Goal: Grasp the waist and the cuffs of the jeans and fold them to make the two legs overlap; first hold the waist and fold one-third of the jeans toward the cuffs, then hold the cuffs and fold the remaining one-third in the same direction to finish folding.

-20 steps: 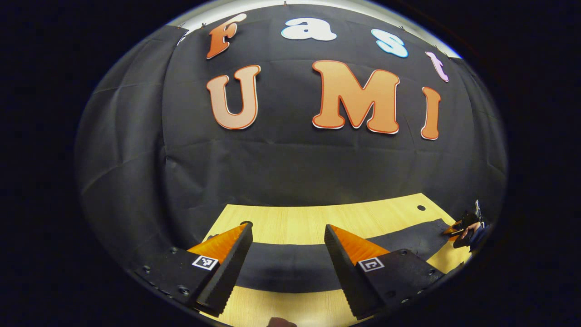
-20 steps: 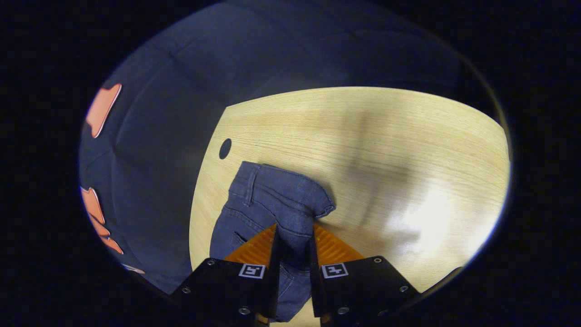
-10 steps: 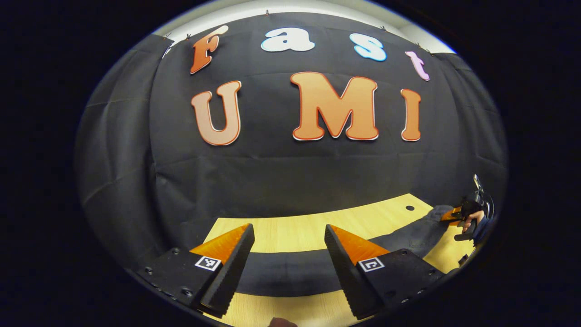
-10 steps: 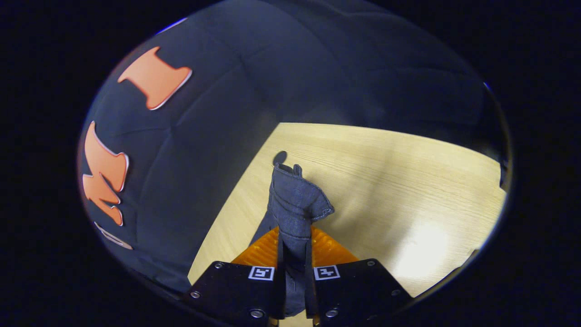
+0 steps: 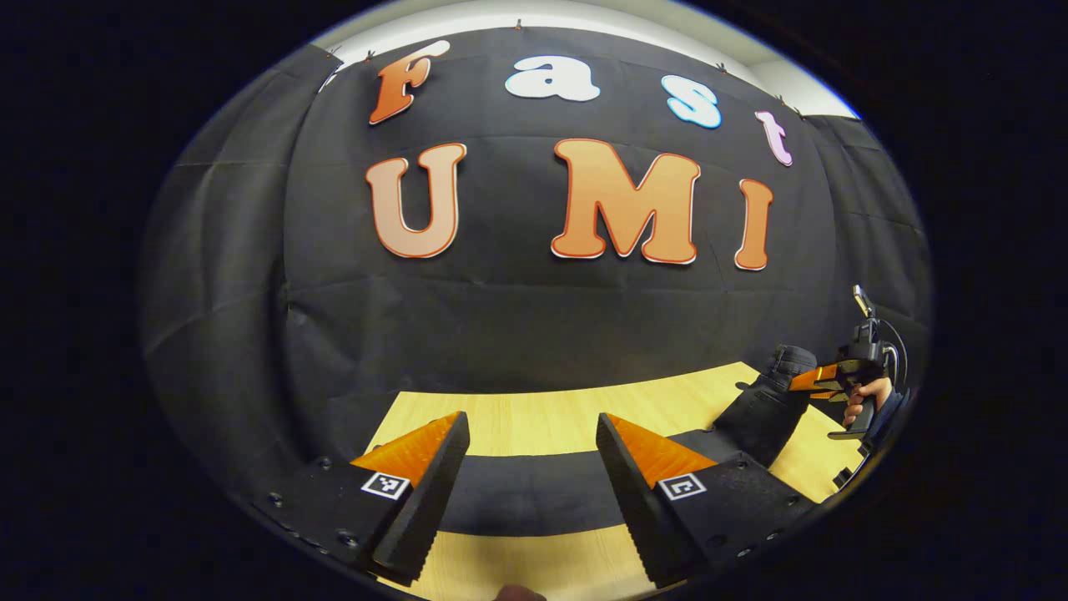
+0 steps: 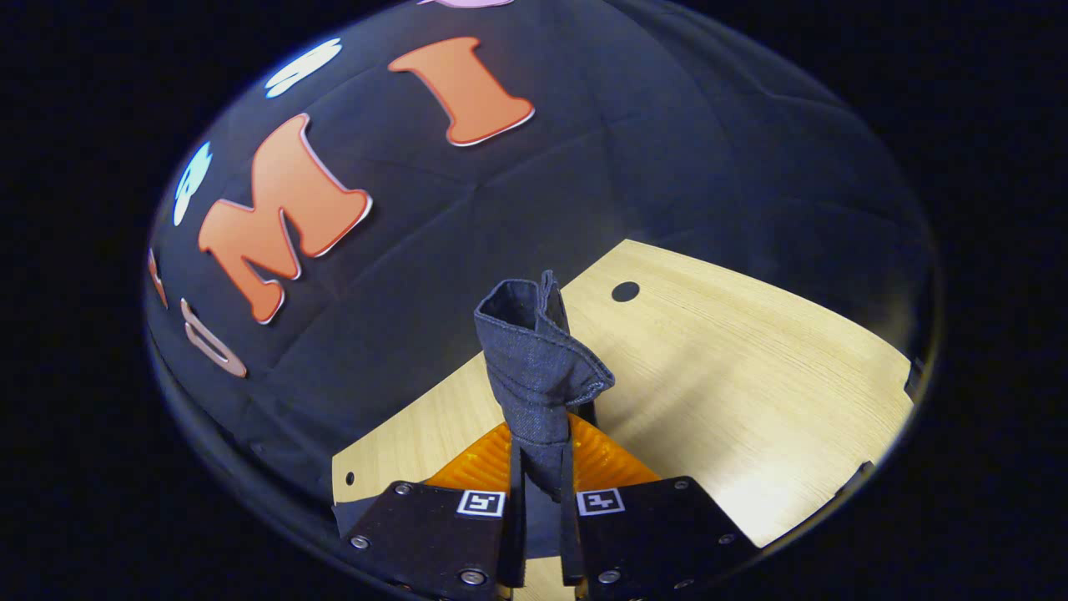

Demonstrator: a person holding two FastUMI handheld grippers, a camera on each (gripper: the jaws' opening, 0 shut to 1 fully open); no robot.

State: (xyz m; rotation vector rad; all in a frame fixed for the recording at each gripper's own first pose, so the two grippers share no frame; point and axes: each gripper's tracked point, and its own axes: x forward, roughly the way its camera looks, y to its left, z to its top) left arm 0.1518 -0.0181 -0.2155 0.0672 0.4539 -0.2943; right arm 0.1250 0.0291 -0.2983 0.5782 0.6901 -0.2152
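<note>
At table's [image 6: 751, 359] right end, right gripper [image 6: 542, 467] clenched on jeans [image 6: 534, 367] waist, lifted; left gripper [image 5: 530, 476] spread wide above the flat legs.

A light wooden table [image 5: 534, 417] carries dark jeans [image 5: 534, 497] stretched flat across it.

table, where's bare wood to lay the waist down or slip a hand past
The widest bare stretch of the table lies beyond the right tongs, from the lifted waist out to the far edge by the round hole. A narrower strip runs between the jeans and the wall. It is crowded at the open left tongs, where denim crosses.
</note>
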